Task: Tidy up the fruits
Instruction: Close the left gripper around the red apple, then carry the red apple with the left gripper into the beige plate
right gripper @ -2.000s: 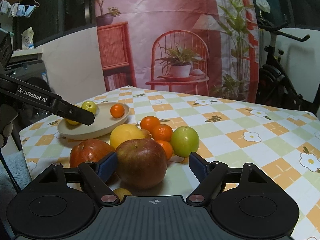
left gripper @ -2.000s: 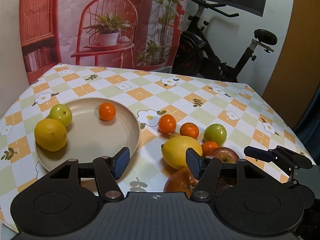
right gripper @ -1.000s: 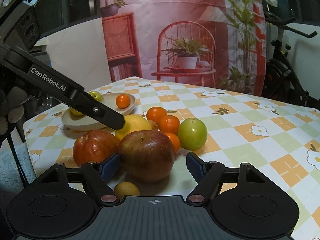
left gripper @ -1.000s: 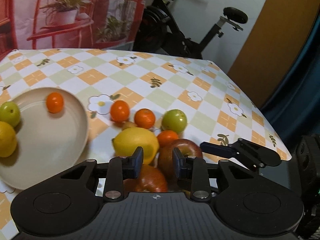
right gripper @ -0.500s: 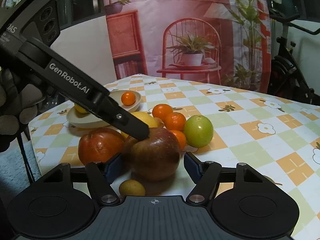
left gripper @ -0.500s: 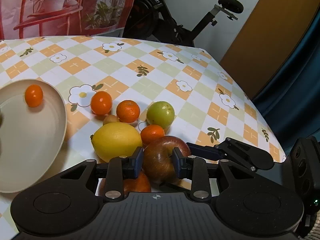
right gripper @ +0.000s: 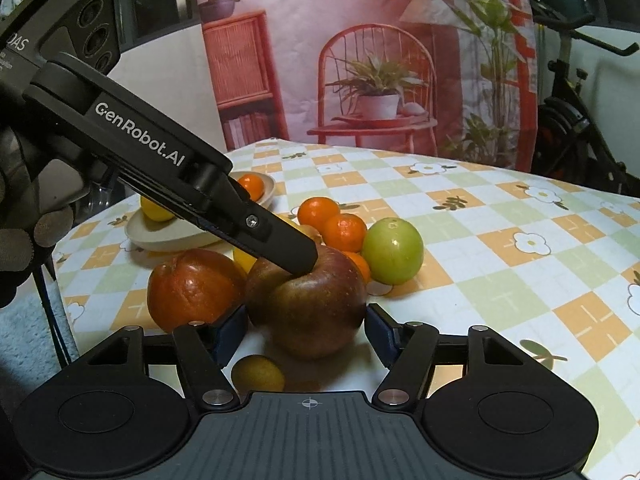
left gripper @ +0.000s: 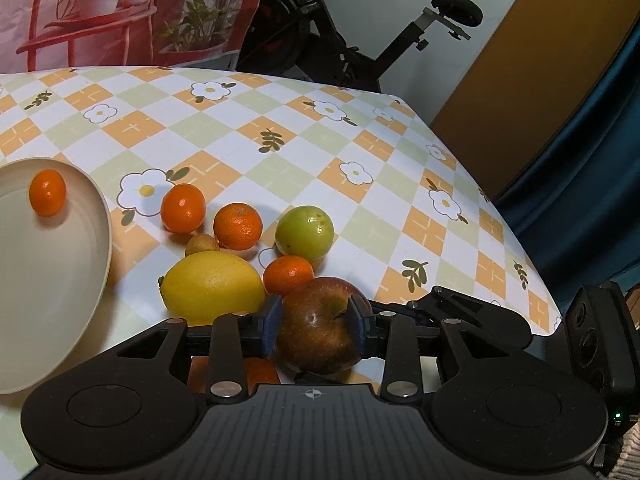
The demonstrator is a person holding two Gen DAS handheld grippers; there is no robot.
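The left tool (left gripper: 316, 326) has its blue pads closed against both sides of the dark red apple (left gripper: 320, 326), which sits in the fruit cluster near the table's front edge. The right tool (right gripper: 306, 330) straddles the same apple (right gripper: 308, 300) with its jaws spread; contact cannot be confirmed.

Recommended procedure:
- Hold pad pressure steady.
- Lift straight up before any sideways travel; the yellow lemon (left gripper: 212, 286) and small orange mandarin (left gripper: 289, 274) lie just beside the apple and could roll.
- Carry toward the beige round plate (left gripper: 102, 248) at the left edge.
- Keep the right tool wide and withdraw it.
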